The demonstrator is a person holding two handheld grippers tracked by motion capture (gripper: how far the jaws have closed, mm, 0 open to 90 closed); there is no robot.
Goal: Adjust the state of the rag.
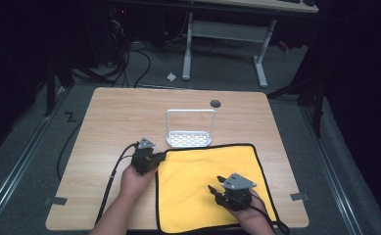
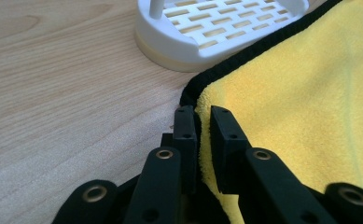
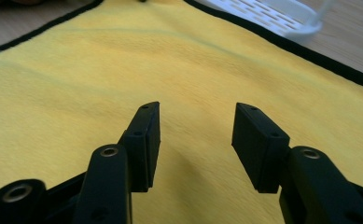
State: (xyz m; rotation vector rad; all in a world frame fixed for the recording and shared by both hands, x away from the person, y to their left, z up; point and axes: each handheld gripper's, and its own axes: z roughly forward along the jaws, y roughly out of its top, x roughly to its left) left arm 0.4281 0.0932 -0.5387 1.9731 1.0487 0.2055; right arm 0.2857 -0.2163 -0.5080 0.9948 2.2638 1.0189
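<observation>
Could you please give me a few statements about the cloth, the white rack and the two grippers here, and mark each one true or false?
1. The left gripper has its fingers closed on the left edge of the yellow cloth. True.
2. The right gripper is clamped on the cloth. False: its fingers stand apart above the cloth, holding nothing.
3. The white slotted rack sits at the far edge of the cloth. True.
4. The cloth is folded in half. False: it lies spread flat on the wooden table.
5. The cloth has a black border. True.
6. The rack lies on top of the cloth's middle. False: it rests on the table beside the cloth's far hem.
</observation>
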